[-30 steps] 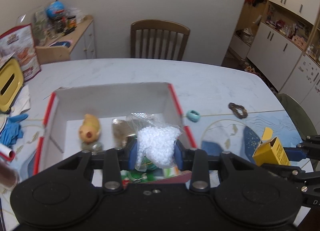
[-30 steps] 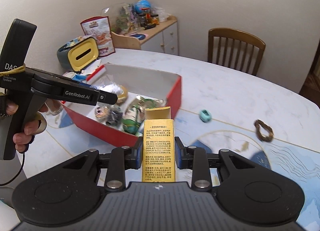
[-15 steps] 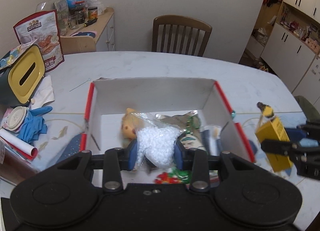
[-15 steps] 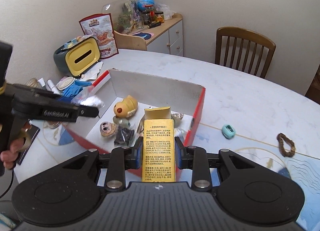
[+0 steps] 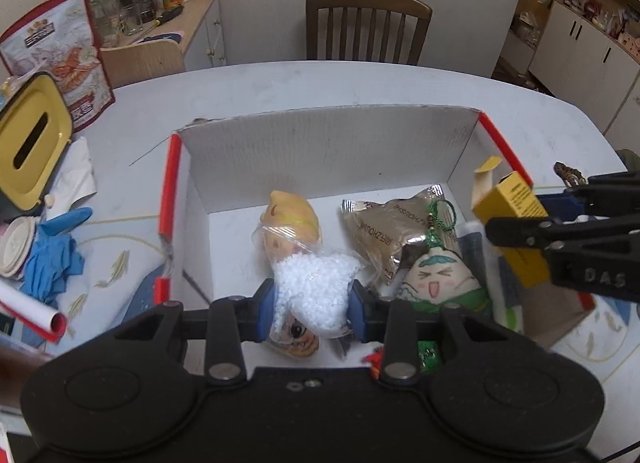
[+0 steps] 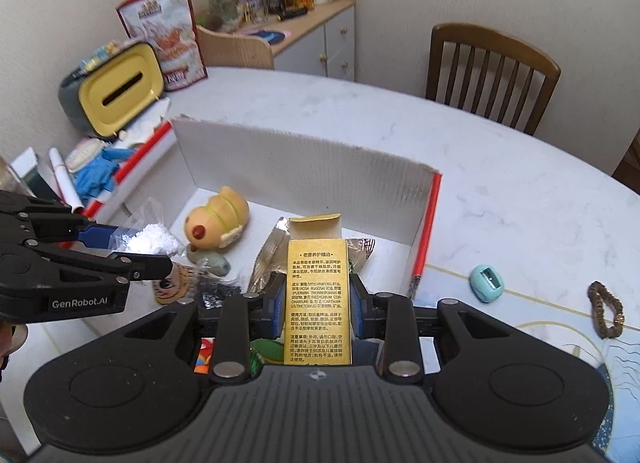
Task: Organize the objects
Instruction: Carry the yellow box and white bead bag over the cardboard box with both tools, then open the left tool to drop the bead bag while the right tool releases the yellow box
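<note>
2 grippers over box [image 5: 320, 151]; pad contact hidden.

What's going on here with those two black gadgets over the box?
A person is tidying small items into a red-edged cardboard box on the table, using a handheld gripper in each hand. The left gripper has its jaws shut on a clear bag of white beads; the right gripper is clamped on a yellow carton. Both hang over the box, not yet released. A pencil sharpener and a hair tie lie outside on the table.
</note>
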